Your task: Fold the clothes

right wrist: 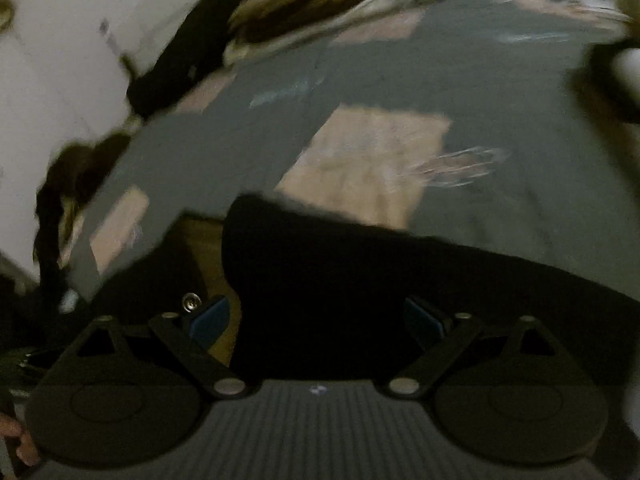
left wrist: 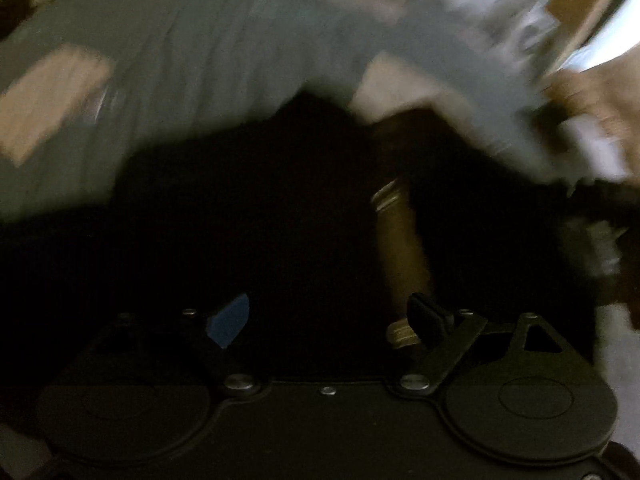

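dark garment (right wrist: 360, 280) on bedspread (right wrist: 500, 120), wall (right wrist: 60, 60) left

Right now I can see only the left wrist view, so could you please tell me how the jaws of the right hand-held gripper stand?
Observer: The right hand-held gripper has its jaws wide apart, and nothing is pinched between its pads.
Operator: Thank you. What is in front of it?
Observer: The black garment fills the space between and beyond its fingers.
Operator: And past the garment?
Observer: The garment's far edge ends at a pinkish patch on the grey cover. The picture is blurred, so I cannot make out finer folds.
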`<state>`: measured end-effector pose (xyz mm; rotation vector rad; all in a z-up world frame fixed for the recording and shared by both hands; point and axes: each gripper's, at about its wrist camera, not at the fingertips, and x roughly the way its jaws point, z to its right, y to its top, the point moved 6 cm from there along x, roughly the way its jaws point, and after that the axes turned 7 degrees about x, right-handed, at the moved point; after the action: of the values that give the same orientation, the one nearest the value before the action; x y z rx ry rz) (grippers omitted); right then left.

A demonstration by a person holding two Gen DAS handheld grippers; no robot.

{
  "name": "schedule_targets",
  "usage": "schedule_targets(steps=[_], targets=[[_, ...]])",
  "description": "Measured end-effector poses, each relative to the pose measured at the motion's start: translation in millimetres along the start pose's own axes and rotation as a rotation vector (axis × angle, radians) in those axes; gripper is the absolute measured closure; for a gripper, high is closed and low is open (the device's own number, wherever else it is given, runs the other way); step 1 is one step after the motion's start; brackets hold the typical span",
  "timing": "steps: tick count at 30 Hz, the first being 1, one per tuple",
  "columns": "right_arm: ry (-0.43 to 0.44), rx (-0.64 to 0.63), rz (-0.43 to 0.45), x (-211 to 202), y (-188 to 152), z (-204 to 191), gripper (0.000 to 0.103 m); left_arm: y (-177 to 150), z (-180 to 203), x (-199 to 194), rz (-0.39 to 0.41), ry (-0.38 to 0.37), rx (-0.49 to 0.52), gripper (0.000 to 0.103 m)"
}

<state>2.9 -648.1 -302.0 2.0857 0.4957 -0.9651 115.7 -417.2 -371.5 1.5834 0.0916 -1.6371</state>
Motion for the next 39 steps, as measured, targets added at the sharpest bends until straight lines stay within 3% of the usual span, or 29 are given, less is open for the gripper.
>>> schedule_targets(steps=[2,4,5,8,9,12,17,21,26,30,34,39], targets=[[-0.078,0.001,-0.05,40.3,2.6,4.5,0.01,-10.2,-9.7,28.2,-0.055,0.029,-0.019,0.018],[-0.12,0.028,-0.083,64.9,0.5,14.1,0.009,-11.1,-6.5,31.7,-0.04,0.025,0.0,0.005],[-0.128,0.026,-0.085,70.2,-2.4,15.0,0.004,-11.1,-4.8,32.6,-0.035,0.026,0.012,0.005],[-0.115,0.006,-0.055,62.7,-2.4,2.4,0.002,-6.0,0.0,13.2,-0.007,0.008,0.033,0.011],[-0.089,0.004,-0.039,53.8,-1.2,-4.4,0.003,-4.3,1.0,3.2,0.011,-0.004,0.035,0.017],[-0.007,-0.034,0.012,23.2,-4.3,-36.0,0.003,0.2,-4.0,-42.5,0.101,-0.034,0.02,0.018],[0.148,-0.1,0.028,0.5,-14.9,-102.9,0.003,-6.4,-21.6,-88.0,0.122,0.057,0.048,0.017],[0.245,-0.199,-0.053,29.6,-27.4,-168.1,0.003,-8.2,-42.3,-93.9,0.057,0.184,0.072,0.017],[0.11,-0.224,-0.175,103.7,-39.0,-176.3,0.004,-0.4,-61.8,-109.6,0.024,0.259,0.091,0.017],[0.088,-0.181,-0.184,112.4,-41.5,-169.6,0.004,-3.6,-77.5,-124.4,0.011,0.317,0.137,0.016],[0.132,-0.118,-0.138,85.9,-36.8,-174.5,0.004,-14.5,-115.2,-153.9,0.043,0.317,0.033,0.014],[0.139,-0.085,-0.084,44.7,-45.6,-167.9,0.004,-42.1,-174.8,-170.6,0.063,0.248,-0.137,0.014]])
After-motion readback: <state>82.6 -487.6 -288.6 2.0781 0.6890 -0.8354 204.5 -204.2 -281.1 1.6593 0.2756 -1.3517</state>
